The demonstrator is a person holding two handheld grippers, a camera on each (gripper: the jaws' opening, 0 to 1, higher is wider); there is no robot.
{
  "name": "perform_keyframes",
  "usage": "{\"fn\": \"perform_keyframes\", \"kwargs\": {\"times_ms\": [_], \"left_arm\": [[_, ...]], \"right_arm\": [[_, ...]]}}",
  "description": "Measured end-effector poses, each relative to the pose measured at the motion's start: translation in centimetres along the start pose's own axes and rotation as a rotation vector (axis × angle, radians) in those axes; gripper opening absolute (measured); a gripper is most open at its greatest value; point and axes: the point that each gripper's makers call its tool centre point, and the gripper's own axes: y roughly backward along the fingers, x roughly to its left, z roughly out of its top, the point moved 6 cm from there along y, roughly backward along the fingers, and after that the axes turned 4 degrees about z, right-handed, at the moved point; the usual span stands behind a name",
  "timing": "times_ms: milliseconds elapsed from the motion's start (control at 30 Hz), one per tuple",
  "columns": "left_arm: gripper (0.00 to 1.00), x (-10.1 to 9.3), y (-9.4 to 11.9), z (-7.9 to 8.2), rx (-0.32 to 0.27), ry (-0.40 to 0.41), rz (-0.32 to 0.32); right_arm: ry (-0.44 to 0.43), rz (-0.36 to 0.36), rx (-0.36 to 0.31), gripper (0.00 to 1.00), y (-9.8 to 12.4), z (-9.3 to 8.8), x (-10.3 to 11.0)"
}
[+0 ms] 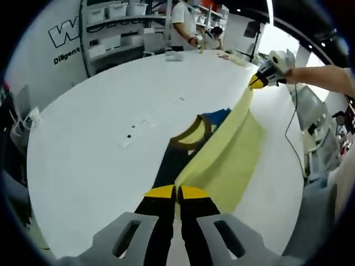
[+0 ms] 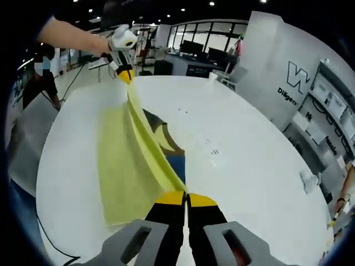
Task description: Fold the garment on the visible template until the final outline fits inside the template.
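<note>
Covering most of the dark template [image 1: 173,160], the yellow garment [image 1: 228,160] leaves only a dark strip, a yellow arc and a blue patch [image 1: 217,116] to see. Its shape is hard to make out. The garment hangs stretched above the white table [image 1: 94,144], between both tools. The left gripper [image 1: 177,192] is closed on its near edge, and the right gripper [image 2: 186,198] is closed on the opposite edge. On the far wall a large "W" [image 1: 62,33] can be read; smaller words are cut off. Shelves [image 1: 113,30] hold white bins with unclear contents.
</note>
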Motion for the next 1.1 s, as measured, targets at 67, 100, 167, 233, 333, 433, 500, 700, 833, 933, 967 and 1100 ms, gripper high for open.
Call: {"fn": "perform_keyframes", "kwargs": {"times_ms": [67,100,167,233,333,433,500,700,833,933,967,1100], "left_arm": [[0.01,0.4,-0.5,0.1,0.012,0.017,0.003],[0.01,0.6,-0.7,0.1,0.016,0.029,0.003],[0.01,1.1,-1.2,0.0,0.031,0.077,0.007],[0.01,1.6,-1.6,-0.1,0.041,0.121,0.006],[0.01,2.0,-2.3,-0.2,0.045,0.150,0.012],[0.01,2.4,-3.2,-0.2,0.047,0.188,0.014],[0.01,2.5,-3.8,-0.2,0.052,0.197,0.015],[0.02,3.1,-4.7,0.3,0.050,0.255,0.014],[0.02,3.8,-5.2,0.1,0.046,0.339,0.022],[0.00,4.9,-5.2,0.5,0.001,0.362,0.100],[0.00,5.3,-5.0,0.8,-0.024,0.365,0.124],[0.01,5.5,-4.6,0.7,-0.023,0.331,0.129]], "right_arm": [[-0.010,0.003,0.012,0.00,-0.9,-0.1,-0.7],[-0.012,0.005,0.016,0.00,-1.3,-0.1,-0.9],[-0.025,0.011,0.026,0.00,-2.1,-0.1,-1.4],[-0.037,0.015,0.037,0.00,-2.8,-0.2,-1.8],[-0.061,0.018,0.057,0.00,-4.2,-0.5,-2.4],[-0.072,0.020,0.078,0.00,-5.2,-0.9,-2.7],[-0.088,0.020,0.092,0.00,-5.7,-1.1,-2.8],[-0.119,0.012,0.131,0.00,-6.7,-1.8,-3.5],[-0.164,-0.008,0.148,0.00,-7.2,-2.2,-3.8],[-0.198,-0.071,0.137,0.00,-7.4,-1.9,-4.4],[-0.210,-0.071,0.127,0.00,-7.4,-1.8,-4.4],[-0.200,-0.071,0.131,0.03,-7.1,-1.9,-4.2]]}}
